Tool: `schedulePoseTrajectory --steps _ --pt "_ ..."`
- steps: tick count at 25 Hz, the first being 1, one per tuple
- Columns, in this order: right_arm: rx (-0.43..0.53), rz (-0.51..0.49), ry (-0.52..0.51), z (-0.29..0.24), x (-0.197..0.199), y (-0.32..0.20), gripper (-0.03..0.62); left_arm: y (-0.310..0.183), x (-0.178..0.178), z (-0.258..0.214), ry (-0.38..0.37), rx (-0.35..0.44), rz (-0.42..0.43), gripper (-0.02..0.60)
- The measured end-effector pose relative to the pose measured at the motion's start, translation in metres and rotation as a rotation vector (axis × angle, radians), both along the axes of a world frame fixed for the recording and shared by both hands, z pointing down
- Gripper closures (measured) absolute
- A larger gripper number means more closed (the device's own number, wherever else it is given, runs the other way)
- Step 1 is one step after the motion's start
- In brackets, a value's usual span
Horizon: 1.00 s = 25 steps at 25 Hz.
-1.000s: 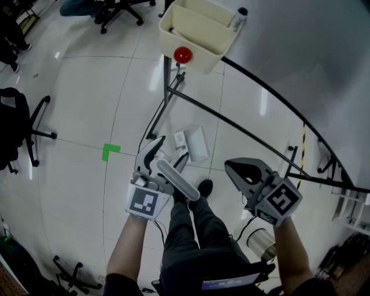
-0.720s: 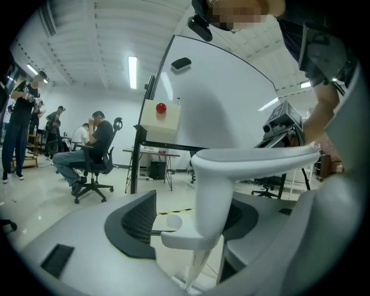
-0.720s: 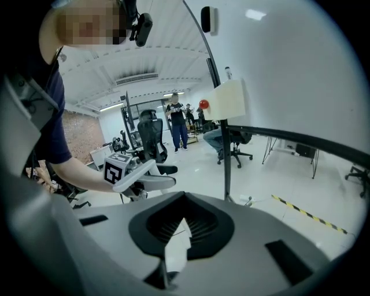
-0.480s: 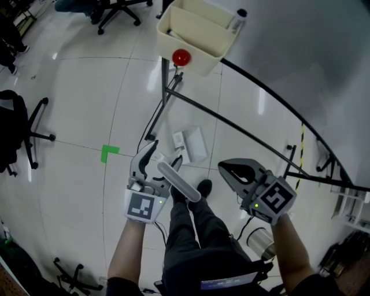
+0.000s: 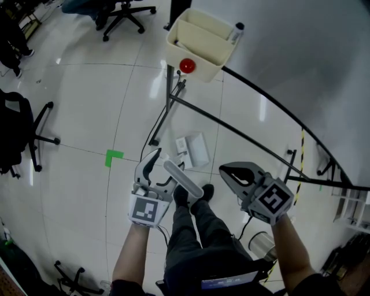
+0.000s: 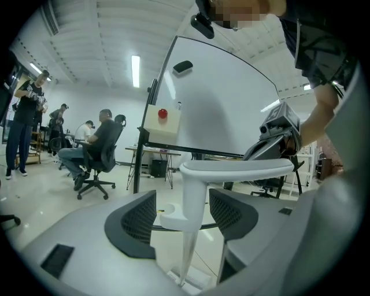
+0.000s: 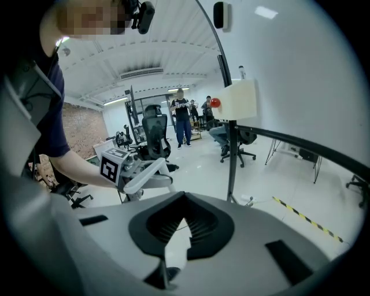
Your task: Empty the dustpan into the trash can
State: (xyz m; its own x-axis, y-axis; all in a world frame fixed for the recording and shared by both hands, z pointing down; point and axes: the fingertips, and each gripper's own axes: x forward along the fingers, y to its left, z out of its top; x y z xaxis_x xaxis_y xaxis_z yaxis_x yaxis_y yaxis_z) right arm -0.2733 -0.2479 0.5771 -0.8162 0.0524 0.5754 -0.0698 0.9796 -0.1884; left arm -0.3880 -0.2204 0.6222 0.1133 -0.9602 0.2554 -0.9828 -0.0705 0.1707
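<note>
White plastic made up the long-handled dustpan (image 5: 184, 180), whose flat top grip lay slantwise at the lower centre of the head view, just above the person's black shoes (image 5: 203, 191) and dark trousers (image 5: 196, 237). The left claw (image 6: 184, 215) stood wide open around the dustpan's thin upright pole (image 6: 188, 243). In the left gripper view the pole rose between the two dark ribbed pads (image 6: 136, 218) with a clear gap on either side, so neither pad pressed on it. The right claw (image 5: 225, 170), just right of the dustpan's grip and apart from it, had its tips together and carried nothing.

At the lower right of the head view, beside the right forearm, a round pale can with a shiny rim (image 5: 263, 245) stood on the floor. Whether it was the trash can I could not tell.

Beyond the claws, two white flat rectangular boxes (image 5: 196, 147) lay on the glossy white tile floor (image 5: 81, 115), with a green L-shaped tape mark (image 5: 114, 156) to their left. Farther up the frame, a black-framed whiteboard (image 5: 300, 63) on a black stand carried a cream plastic tray (image 5: 199, 43) with a red ball (image 5: 187, 65) on its front. Black office chairs (image 5: 124, 10) stood at the upper left edge.
</note>
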Motion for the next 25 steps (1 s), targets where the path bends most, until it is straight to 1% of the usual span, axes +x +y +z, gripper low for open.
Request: schedulePoseTrajectory --steps 3,7,10,16,19,25 --pt "-0.006 0.012 0.008 -0.007 0.001 0.003 0.582 0.006 -0.004 -0.003 -0.004 -0.025 -0.004 0.295" --pt "0.005 0.016 0.003 -0.018 -0.003 -0.001 0.580 0.013 -0.006 -0.003 -0.046 -0.058 0.015 0.295" --pt "0.013 0.016 -0.004 -0.027 -0.004 0.001 0.581 0.025 -0.004 -0.008 -0.045 -0.074 0.025 0.295" --pt "0.040 0.006 -0.009 -0.041 0.001 0.005 0.580 0.043 -0.008 -0.018 -0.067 -0.102 0.030 0.295" --pt "0.042 0.008 -0.013 -0.047 0.006 0.003 0.580 0.044 -0.009 -0.025 -0.076 -0.100 0.027 0.295" --pt "0.041 -0.015 -0.036 -0.054 0.014 0.010 0.580 0.055 0.006 -0.027 -0.088 -0.127 0.038 0.295"
